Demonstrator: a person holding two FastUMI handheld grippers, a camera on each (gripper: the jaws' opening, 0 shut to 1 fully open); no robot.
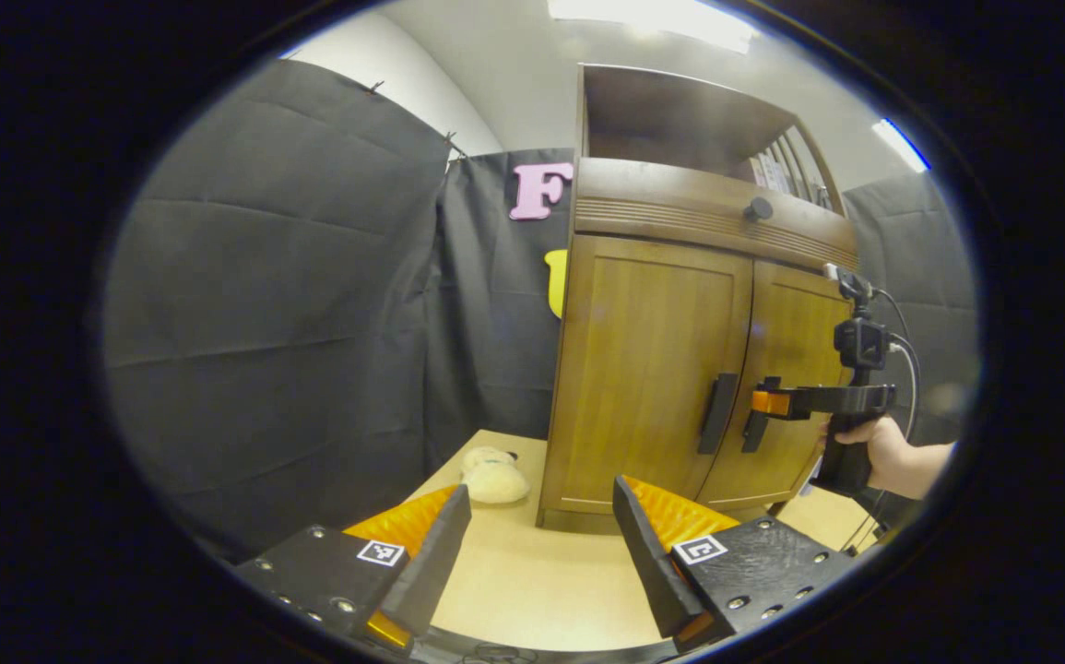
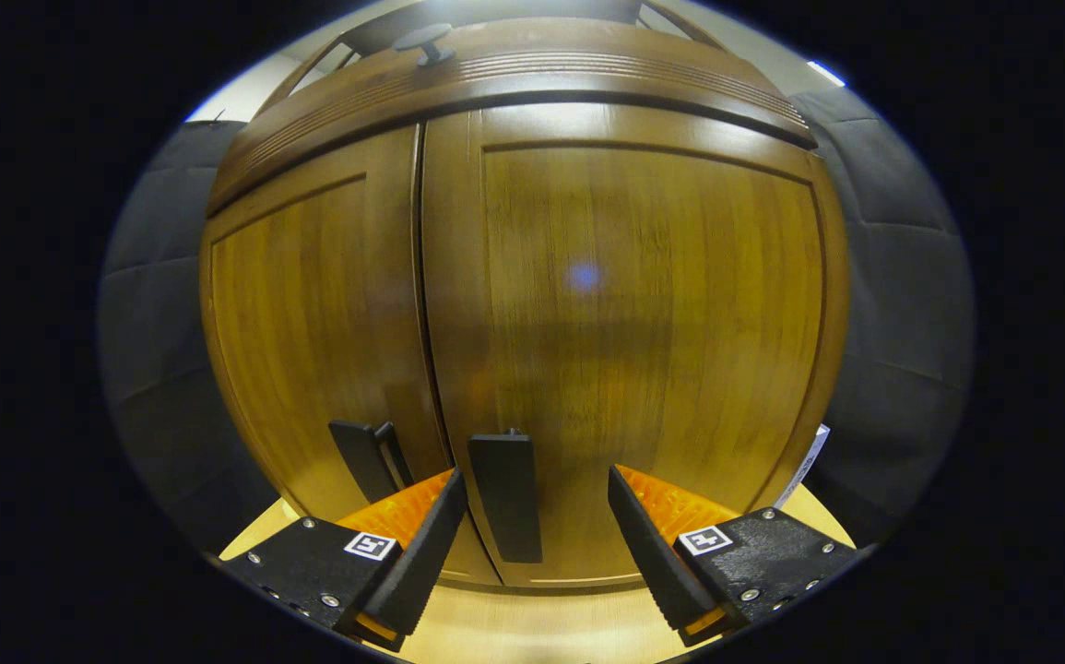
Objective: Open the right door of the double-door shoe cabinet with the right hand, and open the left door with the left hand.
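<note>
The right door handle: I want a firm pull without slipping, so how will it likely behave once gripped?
The right door handle is a flat, upright bar, so it will probably stay stiff between the open fingers of the right gripper. Its faces look smooth, so a light squeeze may slip. The right door looks like solid wood, so it will likely swing steadily rather than flex.
</note>
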